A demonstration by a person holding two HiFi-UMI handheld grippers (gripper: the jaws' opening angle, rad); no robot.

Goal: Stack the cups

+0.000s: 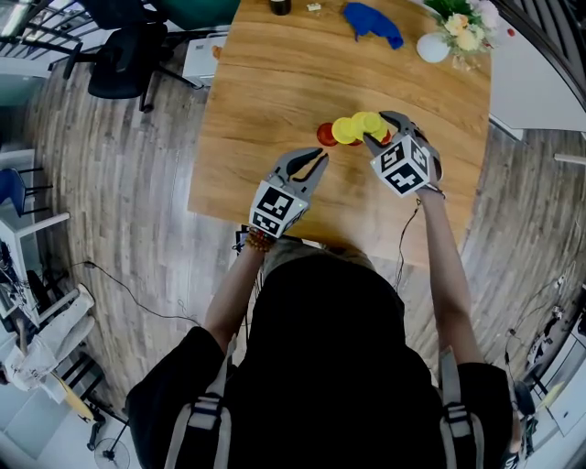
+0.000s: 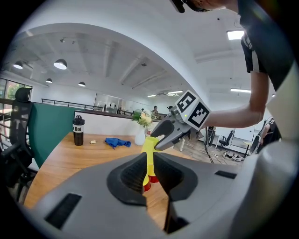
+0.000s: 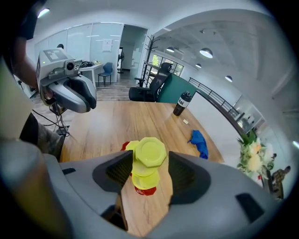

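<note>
On the wooden table (image 1: 275, 82) stands an upside-down stack of yellow cups (image 3: 142, 179) on a red cup (image 3: 145, 190). My right gripper (image 3: 148, 163) is shut on the top yellow cup (image 3: 149, 151), whose octagonal base faces the camera. A second yellow cup (image 3: 130, 147) and a red one (image 1: 327, 135) sit just left of the stack. In the head view the right gripper (image 1: 380, 128) is over the yellow cups (image 1: 357, 126). My left gripper (image 1: 316, 163) is shut and holds nothing, hovering left of and nearer than the cups. From its own view, the left gripper (image 2: 149, 161) faces the stack (image 2: 149, 154).
A blue cloth (image 1: 373, 22), a white vase (image 1: 432, 48) with flowers and a black bottle (image 3: 180, 103) stand at the table's far end. A black office chair (image 1: 124, 55) is on the floor to the left. The table's near edge runs just below the grippers.
</note>
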